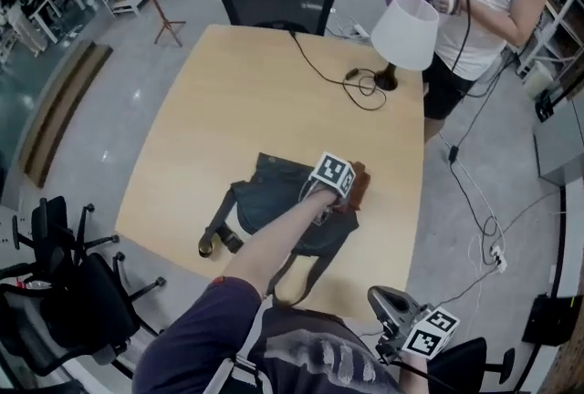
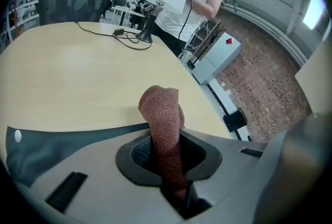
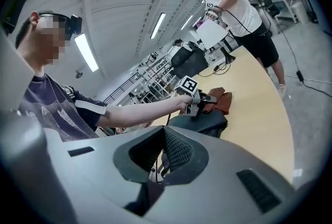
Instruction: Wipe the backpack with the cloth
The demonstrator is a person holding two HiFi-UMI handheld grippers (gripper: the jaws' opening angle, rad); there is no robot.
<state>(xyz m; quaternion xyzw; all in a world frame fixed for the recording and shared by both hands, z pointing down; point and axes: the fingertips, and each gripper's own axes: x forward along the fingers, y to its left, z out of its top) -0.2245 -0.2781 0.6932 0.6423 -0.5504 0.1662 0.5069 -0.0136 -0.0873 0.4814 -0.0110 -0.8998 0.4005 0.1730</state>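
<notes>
Since wiping seems to need only one tool, the left gripper [image 1: 350,188] has its jaws clamped on the rust-brown, nubbly cloth [image 2: 165,129], which juts beyond them. The dark slate backpack [image 1: 274,201] lies flat and slack beneath them on the worktop [image 1: 246,100]. The right gripper [image 3: 158,158], jaws apart and empty, hangs well away.

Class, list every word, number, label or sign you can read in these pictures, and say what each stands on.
No words or numbers are readable.
Left gripper, marker cube: black-and-white square pattern, no letters.
Right gripper, marker cube: same kind of pattern.
White cabinet: small red diamond mark, unreadable.
Cloth, backpack: no print visible.
</notes>
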